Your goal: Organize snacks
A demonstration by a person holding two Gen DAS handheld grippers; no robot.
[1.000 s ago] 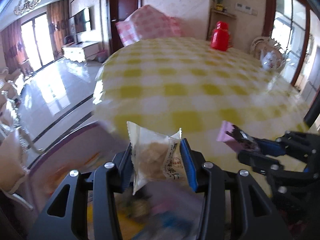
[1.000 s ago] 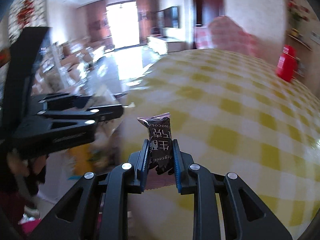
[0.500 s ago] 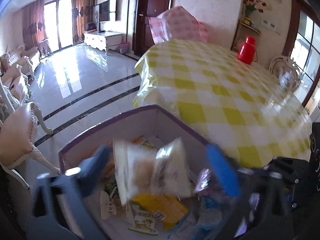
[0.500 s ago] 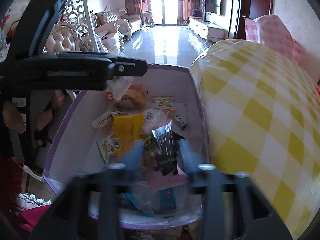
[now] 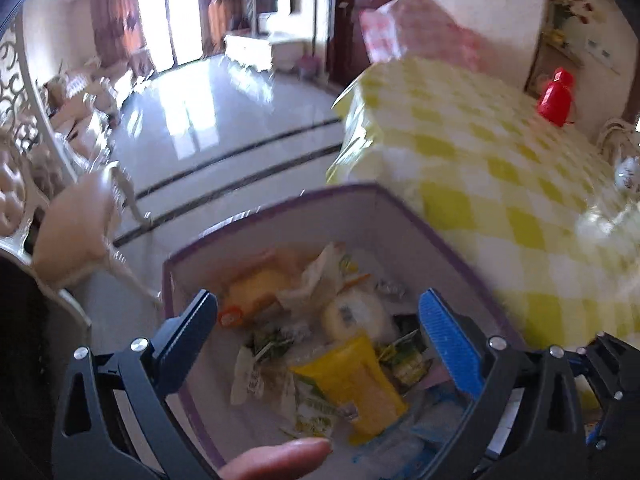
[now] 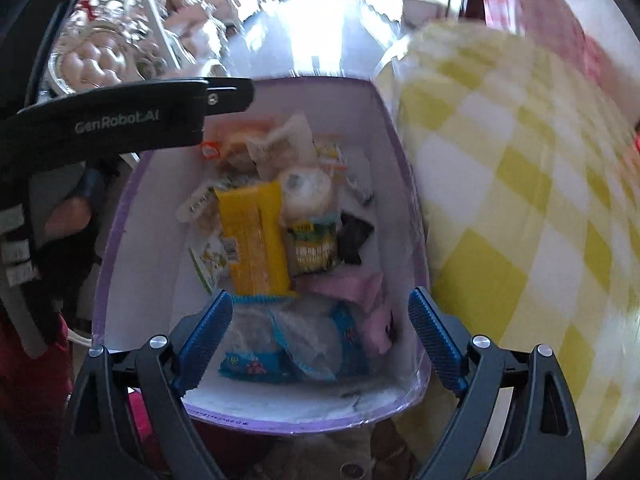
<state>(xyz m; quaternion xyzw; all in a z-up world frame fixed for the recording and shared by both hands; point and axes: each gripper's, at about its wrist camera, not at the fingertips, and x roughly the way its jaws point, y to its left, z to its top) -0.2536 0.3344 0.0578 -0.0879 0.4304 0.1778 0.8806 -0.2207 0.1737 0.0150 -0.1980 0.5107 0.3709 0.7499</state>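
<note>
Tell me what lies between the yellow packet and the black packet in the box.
In the right wrist view, a green-and-yellow snack packet lies between the yellow packet and the black packet inside the purple-rimmed box.

Glossy pale floor (image 5: 224, 128), bright curtained glass doors (image 5: 160, 36), yellow-checked tablecloth (image 5: 500, 160), dark wooden door (image 5: 356, 12)

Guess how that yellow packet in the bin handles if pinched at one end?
The yellow packet looks like thin glossy film, so probably slippery and light. It is long and flat, lying on other wrappers in the purple-rimmed bin, so an end pinch would likely let it droop.
</note>
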